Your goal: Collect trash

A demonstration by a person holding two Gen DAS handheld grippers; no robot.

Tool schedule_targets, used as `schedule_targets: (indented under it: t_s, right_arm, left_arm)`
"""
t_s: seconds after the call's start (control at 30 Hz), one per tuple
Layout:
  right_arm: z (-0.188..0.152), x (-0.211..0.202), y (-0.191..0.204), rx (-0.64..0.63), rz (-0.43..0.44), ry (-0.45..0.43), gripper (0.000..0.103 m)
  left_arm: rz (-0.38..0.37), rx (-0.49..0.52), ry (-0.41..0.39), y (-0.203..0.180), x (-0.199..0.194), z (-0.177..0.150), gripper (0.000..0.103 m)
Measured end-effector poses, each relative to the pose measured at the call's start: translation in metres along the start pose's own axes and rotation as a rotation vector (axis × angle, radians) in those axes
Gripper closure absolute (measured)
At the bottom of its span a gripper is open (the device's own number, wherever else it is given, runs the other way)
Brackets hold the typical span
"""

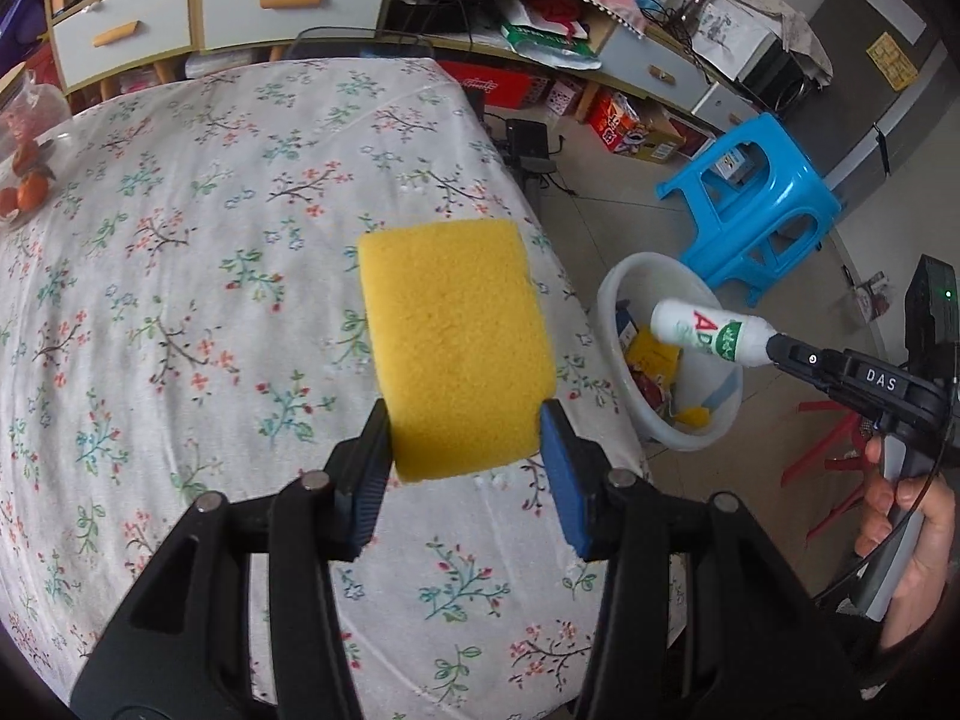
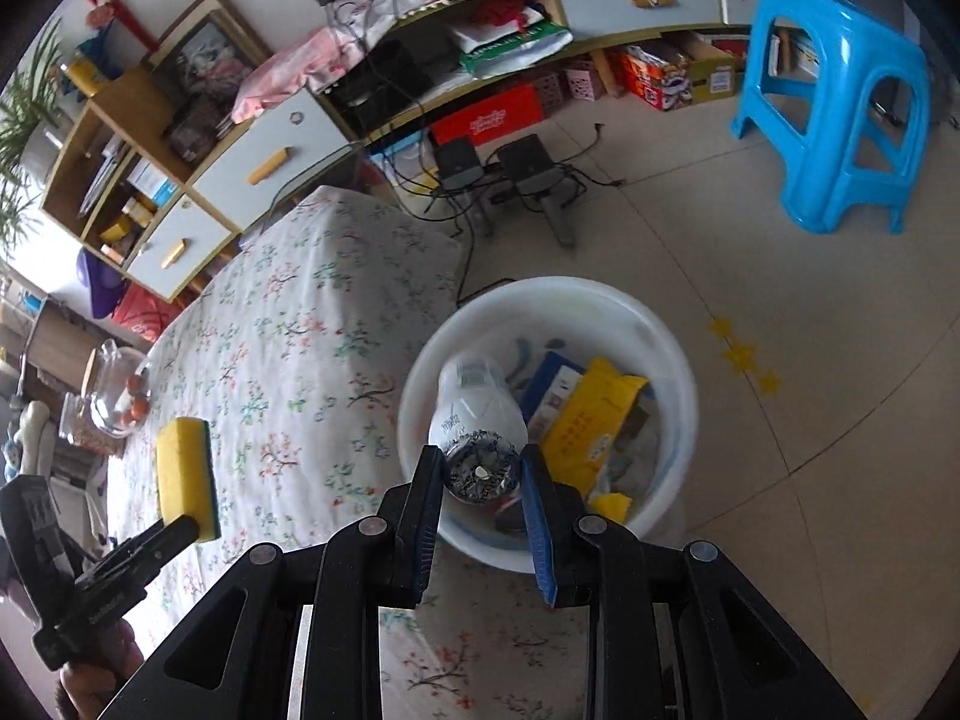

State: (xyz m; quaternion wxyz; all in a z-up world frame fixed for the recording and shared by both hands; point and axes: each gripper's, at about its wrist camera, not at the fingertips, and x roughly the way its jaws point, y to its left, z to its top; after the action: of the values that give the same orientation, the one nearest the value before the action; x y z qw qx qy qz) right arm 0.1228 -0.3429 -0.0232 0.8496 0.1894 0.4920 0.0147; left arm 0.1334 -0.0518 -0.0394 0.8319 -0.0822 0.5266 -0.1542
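My left gripper (image 1: 465,426) is shut on a yellow sponge (image 1: 453,342) and holds it above the floral tablecloth (image 1: 180,300). The sponge (image 2: 183,477) with its green back also shows in the right wrist view. My right gripper (image 2: 480,468) is shut on a small white bottle (image 2: 477,414) by its foil-capped end, over the white basin (image 2: 576,300) on the floor beside the table. In the left wrist view the bottle (image 1: 708,330) hangs over the basin (image 1: 618,288). The basin holds a yellow packet (image 2: 591,420), a blue box and other wrappers.
A blue plastic stool (image 2: 834,102) stands on the tiled floor beyond the basin. A glass bowl of oranges (image 2: 120,396) sits at the table's far left. Cabinets, boxes and cables (image 2: 510,174) line the wall behind. A red stool (image 1: 834,450) stands near my right hand.
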Motion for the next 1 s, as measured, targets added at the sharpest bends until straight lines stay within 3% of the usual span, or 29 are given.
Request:
schedule_targets:
  t_s: [0.3,0.53,0.73,0.8,0.87,1.0]
  right_arm:
    - [0.007,-0.011,-0.05,0.091,-0.037,-0.005,0.071]
    - [0.001,-0.035,-0.075,0.104,-0.089,-0.053,0.054]
    - [-0.004,-0.046,-0.09,0.104,-0.111,-0.071,0.052]
    - [-0.004,-0.048,-0.093,0.112,-0.108,-0.075,0.051]
    - [-0.003,-0.051,-0.096,0.119,-0.107,-0.084,0.043]
    - [-0.002,-0.056,-0.094,0.124,-0.109,-0.105,0.032]
  left_arm:
    - [-0.041,0.108,0.033,-0.069,0.033,0.012,0.053]
    - [-0.064,0.175,0.075,-0.115,0.064,0.019,0.052]
    - [-0.088,0.197,0.086,-0.136,0.081,0.023,0.052]
    - [-0.105,0.209,0.073,-0.14,0.083,0.026,0.046]
    - [-0.091,0.228,0.067,-0.142,0.083,0.026,0.017]
    - [-0.045,0.218,0.045,-0.138,0.077,0.025,0.012]
